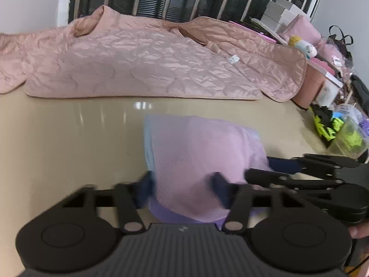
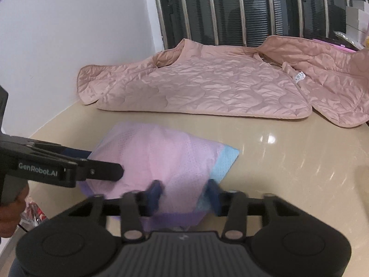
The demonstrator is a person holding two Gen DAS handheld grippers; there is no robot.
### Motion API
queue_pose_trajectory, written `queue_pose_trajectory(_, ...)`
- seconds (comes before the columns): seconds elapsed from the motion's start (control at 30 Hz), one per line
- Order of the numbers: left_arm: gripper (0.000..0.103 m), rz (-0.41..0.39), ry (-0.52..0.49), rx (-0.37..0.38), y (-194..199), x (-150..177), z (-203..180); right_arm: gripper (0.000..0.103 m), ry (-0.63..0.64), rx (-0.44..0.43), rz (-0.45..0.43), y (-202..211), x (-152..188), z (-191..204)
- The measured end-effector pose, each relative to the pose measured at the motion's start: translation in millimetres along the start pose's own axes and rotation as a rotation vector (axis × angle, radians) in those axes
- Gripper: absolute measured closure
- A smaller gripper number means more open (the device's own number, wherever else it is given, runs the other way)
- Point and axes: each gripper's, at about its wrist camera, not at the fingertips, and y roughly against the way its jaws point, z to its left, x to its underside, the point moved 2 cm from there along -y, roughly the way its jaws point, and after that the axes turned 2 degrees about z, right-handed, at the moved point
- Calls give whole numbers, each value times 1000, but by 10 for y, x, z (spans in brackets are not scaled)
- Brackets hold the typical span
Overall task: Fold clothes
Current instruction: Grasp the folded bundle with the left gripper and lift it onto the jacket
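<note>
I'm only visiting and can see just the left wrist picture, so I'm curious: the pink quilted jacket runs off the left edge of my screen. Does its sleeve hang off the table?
Observer: No. In the right wrist view the quilted jacket ends in a sleeve that lies on the table, beside the white wall.
Operator: Is anything written on the left gripper?
Observer: Yes. The left gripper has "GenRobot.AI" printed on its side.
Operator: What holds it up?
Observer: A hand wraps around its handle at the picture's left edge.
</note>
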Motion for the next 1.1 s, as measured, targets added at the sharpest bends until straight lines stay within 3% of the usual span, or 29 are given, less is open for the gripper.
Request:
queue_pose_trajectory(0.03, 75, 2, 24, 21, 0, 11, 4, 82, -2, -10, 3, 0, -1, 21)
queue_pose_trajectory(0.07, 77, 3, 48, 39, -1, 21, 11, 86, -2, -14, 5, -4, -2, 55)
queue_pose_trajectory(0.2, 86, -25, 96, 64, 32, 35, 31, 90, -14, 7, -12, 23, 14, 109)
queue_pose_trajectory(0.4, 88, -57, 75, 74, 141, -34, -9, 91, -56, -5, -66, 171, -37, 104)
queue_pose_trajectory(0.6, 88, -136, 55, 98, 279, -226, -113, 91, -3, 28, -125, 341, -248, 140)
queue_pose_trajectory(0.8, 88, -207, 5, 116, 300, -574, -278, 91, 24, 70, -185, 439, -514, -3)
queue_pose_trajectory(1.1, 88, -294, -37, 130, 108, -1298, -506, 91, 48, 177, -277, 369, -1184, -329)
